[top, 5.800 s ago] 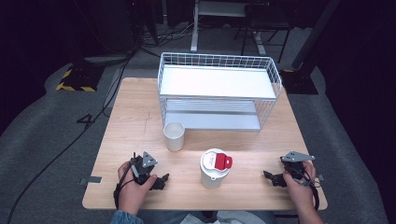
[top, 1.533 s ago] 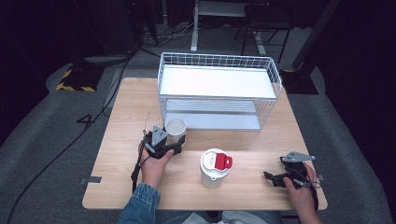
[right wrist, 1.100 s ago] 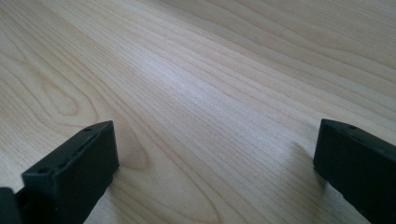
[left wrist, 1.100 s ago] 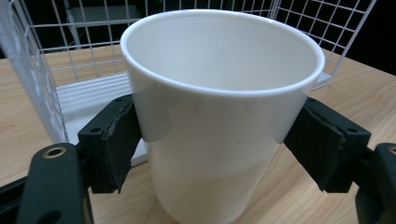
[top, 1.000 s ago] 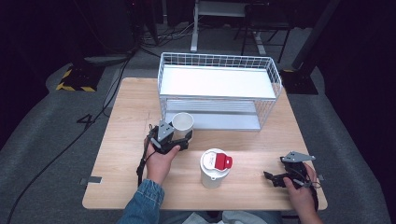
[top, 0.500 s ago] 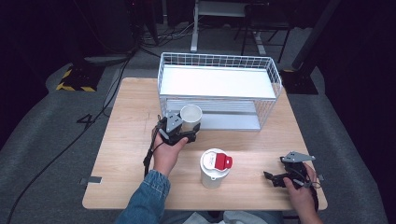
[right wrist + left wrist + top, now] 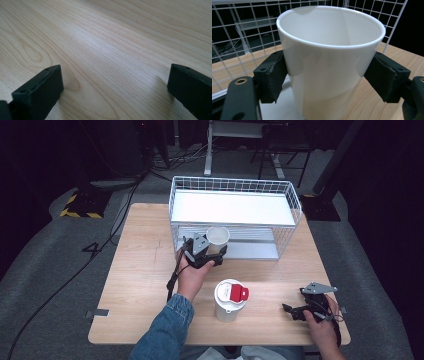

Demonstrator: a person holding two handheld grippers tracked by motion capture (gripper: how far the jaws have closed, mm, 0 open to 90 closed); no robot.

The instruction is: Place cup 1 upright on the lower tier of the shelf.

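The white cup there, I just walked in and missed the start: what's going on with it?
A person has the white cup clamped in the left claw, one pad on each side, and holds it up at the front of the white wire basket. The cup is upright and looks empty. The right claw rests open on the wooden table near its front right corner, gripping nothing. A white tub with a red-tabbed lid stands between the two hands.

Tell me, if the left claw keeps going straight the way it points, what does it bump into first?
Most likely the wire basket. The left claw holds the cup and points at the basket's front mesh, which the left gripper view shows close behind the cup. How near is hard to tell.
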